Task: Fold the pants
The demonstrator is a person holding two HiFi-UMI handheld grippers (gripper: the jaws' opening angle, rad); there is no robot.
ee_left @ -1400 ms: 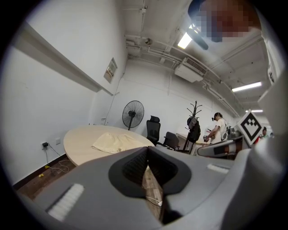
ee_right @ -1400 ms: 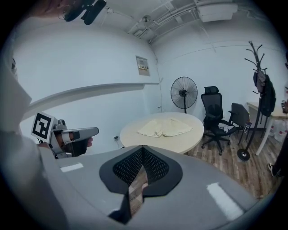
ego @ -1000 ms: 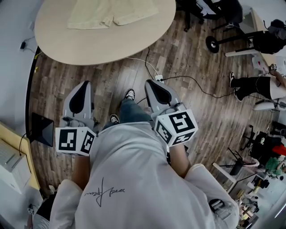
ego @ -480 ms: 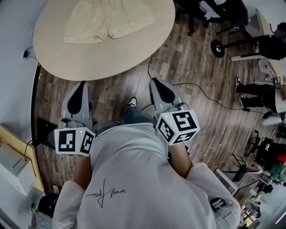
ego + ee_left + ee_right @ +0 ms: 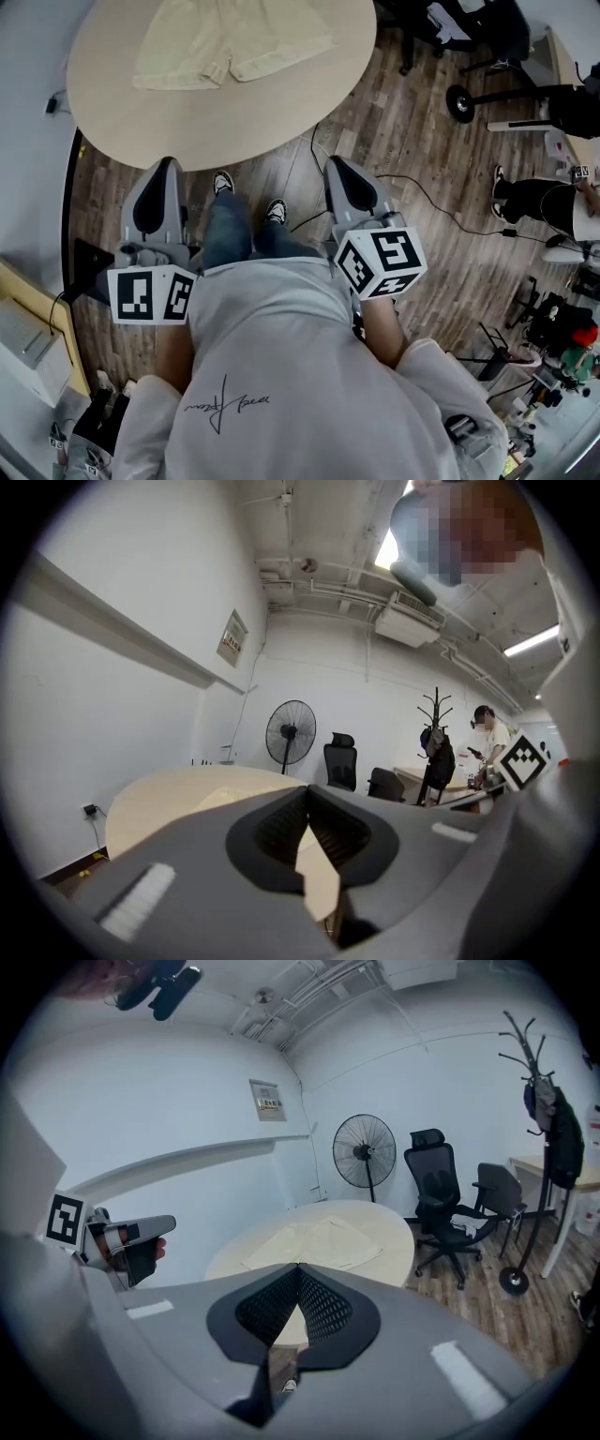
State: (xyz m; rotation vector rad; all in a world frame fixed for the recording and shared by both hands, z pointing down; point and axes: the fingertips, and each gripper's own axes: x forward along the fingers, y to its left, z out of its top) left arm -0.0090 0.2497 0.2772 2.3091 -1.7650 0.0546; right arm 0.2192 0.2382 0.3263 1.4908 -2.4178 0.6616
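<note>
The left gripper (image 5: 161, 165) is hanging in front of the person with its jaws pressed together on nothing. The right gripper (image 5: 337, 163) is doing likewise, its jaws meeting tip to tip and empty. Both are pointing toward the round table (image 5: 216, 131) and sitting short of its near edge, over the wooden floor (image 5: 403, 122). The cream pants (image 5: 230, 42) are lying spread flat on the far part of the tabletop, leg openings toward the person, well apart from either gripper. The person's shoes (image 5: 222, 180) are standing between the grippers, near the table's edge.
</note>
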